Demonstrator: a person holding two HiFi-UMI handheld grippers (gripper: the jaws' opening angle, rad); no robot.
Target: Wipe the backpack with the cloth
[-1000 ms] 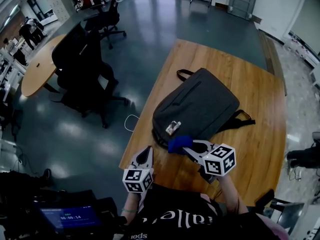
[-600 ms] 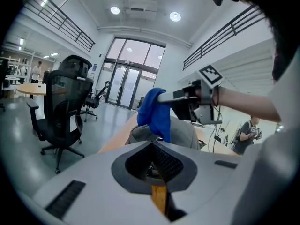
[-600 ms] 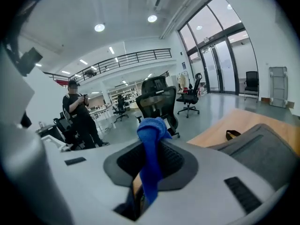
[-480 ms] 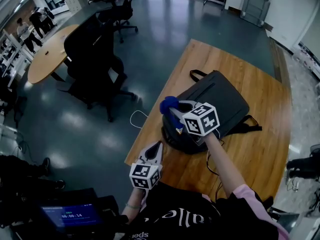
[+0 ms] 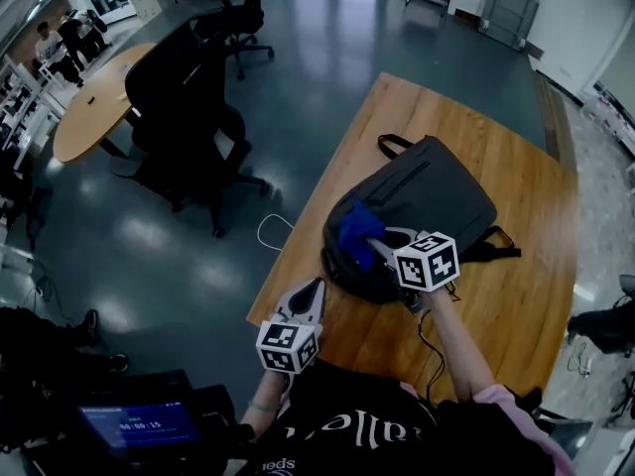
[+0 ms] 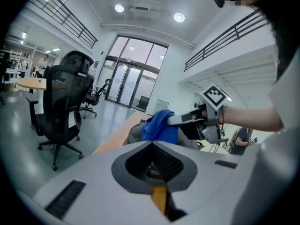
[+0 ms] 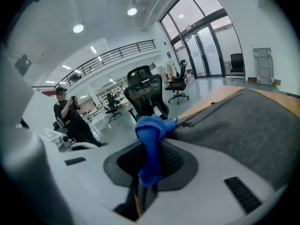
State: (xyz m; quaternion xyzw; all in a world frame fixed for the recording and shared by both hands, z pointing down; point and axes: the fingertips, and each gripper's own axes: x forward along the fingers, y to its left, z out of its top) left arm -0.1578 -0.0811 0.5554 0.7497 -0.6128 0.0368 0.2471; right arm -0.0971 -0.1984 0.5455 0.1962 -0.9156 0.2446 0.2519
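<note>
Gripping cloth (image 5: 359, 228) in right gripper (image 5: 382, 250) jaws at backpack (image 5: 437, 191) near end; its length runs toward tabletop (image 5: 516, 300) far edge. Left gripper (image 5: 312, 290) jaws closed, empty.

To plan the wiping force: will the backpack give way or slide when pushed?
It probably dents: the backpack looks like soft fabric, lying flat. It may slide somewhat, since the table is smooth wood and the left gripper, shut, is off it. The cloth in the right gripper droops, so it is likely floppy.
</note>
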